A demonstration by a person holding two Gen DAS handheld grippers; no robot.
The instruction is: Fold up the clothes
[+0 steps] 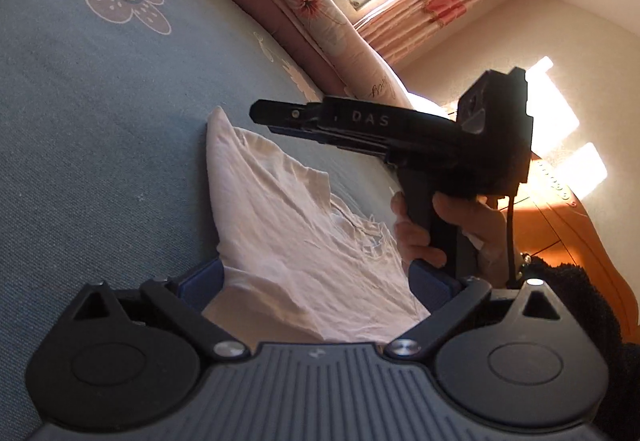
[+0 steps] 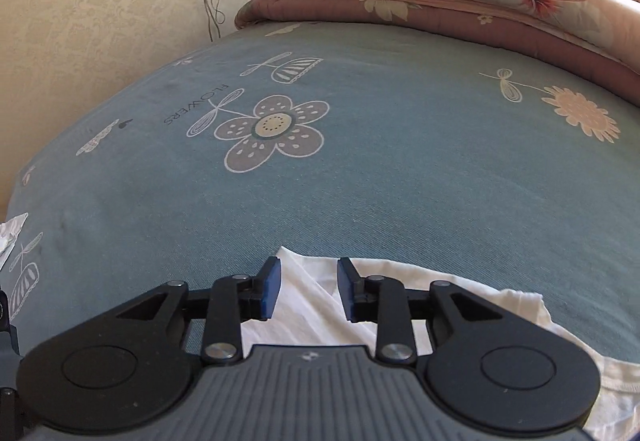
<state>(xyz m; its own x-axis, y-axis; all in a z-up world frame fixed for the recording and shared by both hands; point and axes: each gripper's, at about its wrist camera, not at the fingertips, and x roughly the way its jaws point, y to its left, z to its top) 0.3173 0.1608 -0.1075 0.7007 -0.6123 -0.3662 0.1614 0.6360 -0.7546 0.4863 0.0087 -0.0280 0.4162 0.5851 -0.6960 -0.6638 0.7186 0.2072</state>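
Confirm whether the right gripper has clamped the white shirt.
No: the right gripper is open, its blue pads apart over the white shirt.

White garment (image 1: 296, 241) on blue bedsheet (image 1: 100, 121), left tongs (image 1: 316, 293) spread wide, right tongs (image 1: 280, 117) hand-held above

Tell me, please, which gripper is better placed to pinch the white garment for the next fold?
Probably the right gripper: its jaws stand open right over a folded edge of the white cotton garment. The left gripper is open too, but spread wide across the whole cloth.
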